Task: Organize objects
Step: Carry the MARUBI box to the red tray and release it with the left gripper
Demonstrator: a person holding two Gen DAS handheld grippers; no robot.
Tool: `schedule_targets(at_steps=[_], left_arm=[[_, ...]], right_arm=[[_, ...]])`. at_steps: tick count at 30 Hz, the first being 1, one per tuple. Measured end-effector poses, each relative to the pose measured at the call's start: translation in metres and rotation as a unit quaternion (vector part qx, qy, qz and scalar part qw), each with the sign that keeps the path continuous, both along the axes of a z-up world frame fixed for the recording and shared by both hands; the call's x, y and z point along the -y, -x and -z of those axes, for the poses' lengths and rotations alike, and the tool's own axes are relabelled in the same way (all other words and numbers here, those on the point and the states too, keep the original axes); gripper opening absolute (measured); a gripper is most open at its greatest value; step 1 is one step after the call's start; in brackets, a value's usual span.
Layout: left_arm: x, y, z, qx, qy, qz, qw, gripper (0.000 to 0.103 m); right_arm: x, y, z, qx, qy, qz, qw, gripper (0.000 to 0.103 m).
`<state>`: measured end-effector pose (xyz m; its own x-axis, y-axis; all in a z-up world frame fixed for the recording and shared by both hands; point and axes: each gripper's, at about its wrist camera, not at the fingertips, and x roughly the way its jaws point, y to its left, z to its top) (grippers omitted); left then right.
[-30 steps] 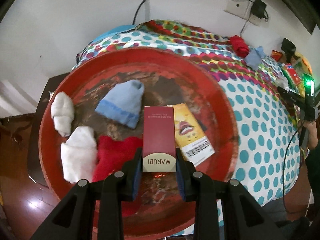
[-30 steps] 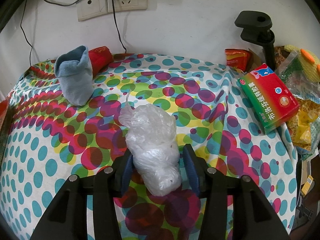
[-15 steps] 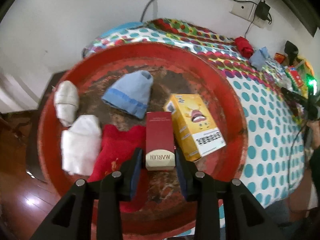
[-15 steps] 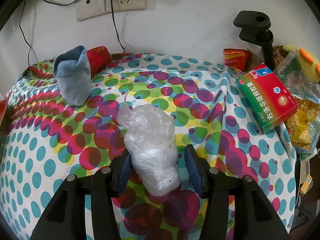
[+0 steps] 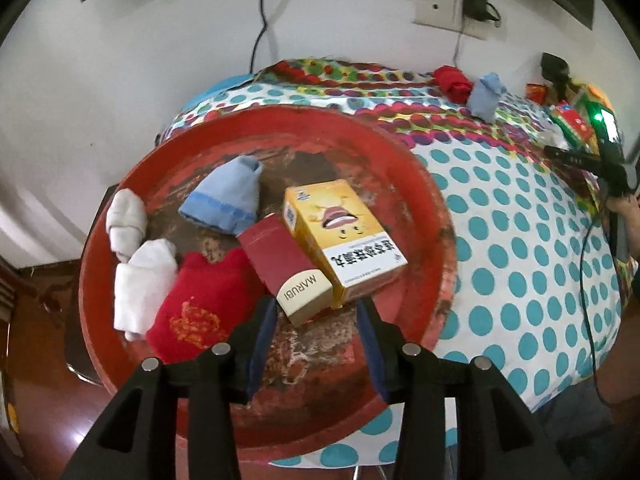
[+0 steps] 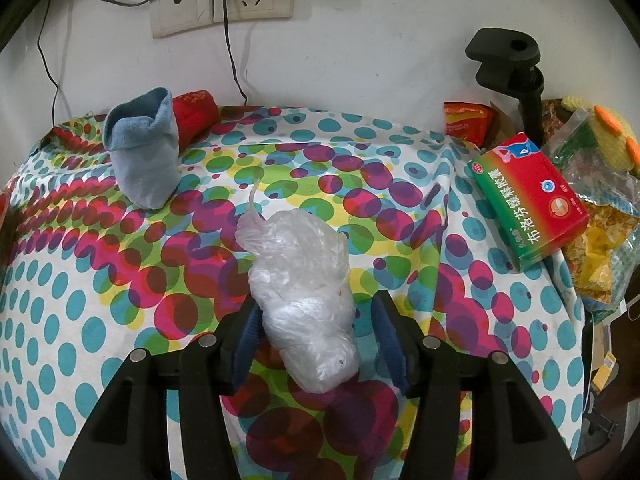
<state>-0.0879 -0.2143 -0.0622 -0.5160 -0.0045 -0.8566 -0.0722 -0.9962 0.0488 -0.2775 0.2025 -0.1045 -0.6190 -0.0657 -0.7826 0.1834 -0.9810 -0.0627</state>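
Hovering over a round red tray (image 5: 436, 216) with a worn, flaking lacquer floor and a raised rim: left gripper (image 5: 316, 334), jaws opening, blue pads standing clear of the maroon carton (image 5: 286, 266) marked MARUBI, nothing being pinched. Lying tilted on the tray floor, that slim rectangular carton, its cream end nearest the pads, one long side leaning against a yellow cardboard box (image 5: 344, 236) printed with a cartoon mouth. Sharing the tray: a soft blue terry sock (image 5: 222, 198), a red knitted sock (image 5: 198, 306) with gold stitching, and two fluffy white socks (image 5: 140, 272), all crumpled and lying flat.

Pointing down at a polka-dot cloth (image 6: 80, 300) spread over the tabletop: right gripper (image 6: 316, 330), jaws also opening, a crinkled clear plastic bag (image 6: 304, 292) bunched into a lumpy roll sitting between the pads; left pad brushing the bag, right pad apart from it. Resting further back on the cloth, a blue sock (image 6: 142, 152) standing upright with its cuff open, a red rolled sock (image 6: 194, 114) just behind it. Lying at the right edge, a glossy red-and-green medicine box (image 6: 528, 200).
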Motion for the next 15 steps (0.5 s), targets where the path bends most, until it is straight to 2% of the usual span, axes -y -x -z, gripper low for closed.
schedule_targets(at_steps=[4,5,6,8,15], left_arm=[[0.000,-0.001,-0.002,0.000,-0.007,0.001,1.0000,0.043],[0.001,-0.001,-0.002,0.003,-0.009,-0.001,1.0000,0.043],[0.003,-0.002,-0.003,0.003,-0.010,-0.004,0.9999,0.043],[0.006,-0.003,-0.003,0.004,-0.008,-0.009,0.9999,0.043],[0.019,-0.007,-0.014,0.000,-0.020,-0.035,0.9992,0.046]], right_arm=[[0.009,-0.001,-0.001,-0.002,-0.003,-0.003,1.000,0.049],[0.010,-0.002,-0.002,-0.004,-0.002,-0.007,1.000,0.037],[0.010,-0.002,-0.002,-0.006,-0.006,-0.009,1.000,0.034],[0.014,-0.004,-0.003,-0.009,-0.013,-0.011,1.000,0.034],[0.013,-0.015,-0.008,-0.009,0.013,-0.003,1.000,0.034]])
